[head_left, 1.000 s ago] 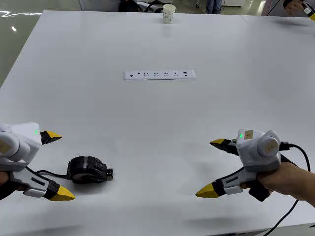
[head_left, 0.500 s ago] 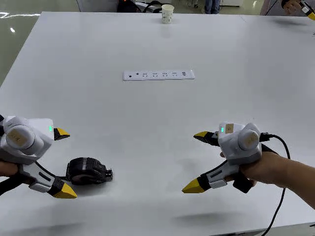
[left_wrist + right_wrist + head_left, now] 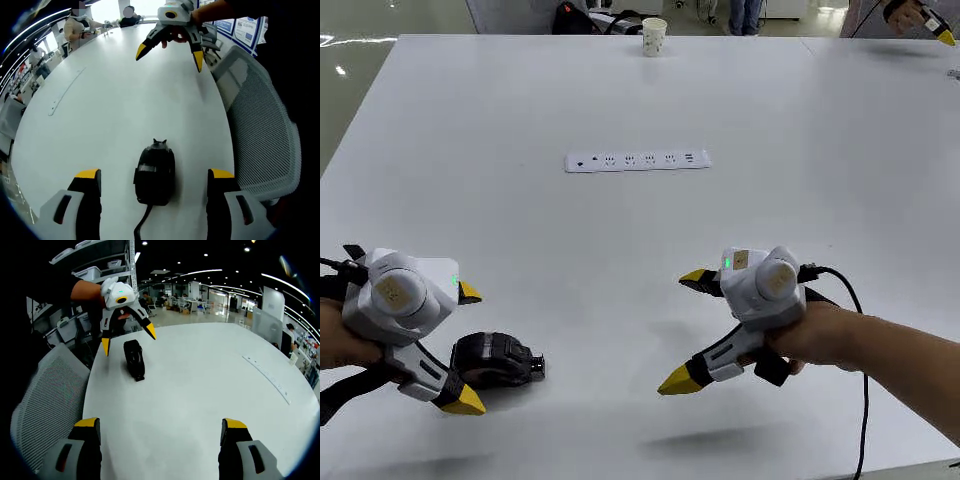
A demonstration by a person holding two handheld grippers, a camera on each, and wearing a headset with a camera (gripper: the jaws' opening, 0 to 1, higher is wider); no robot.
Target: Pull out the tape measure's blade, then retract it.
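Since a second ago, both grippers have drawn in toward the tape measure, which lies low on the left of the table, blade fully wound in. The left gripper straddles it, fingers spread wide, touching nothing. The right gripper is well apart, equally wide and empty. Gripping, pulling and retracting all seem left to do.
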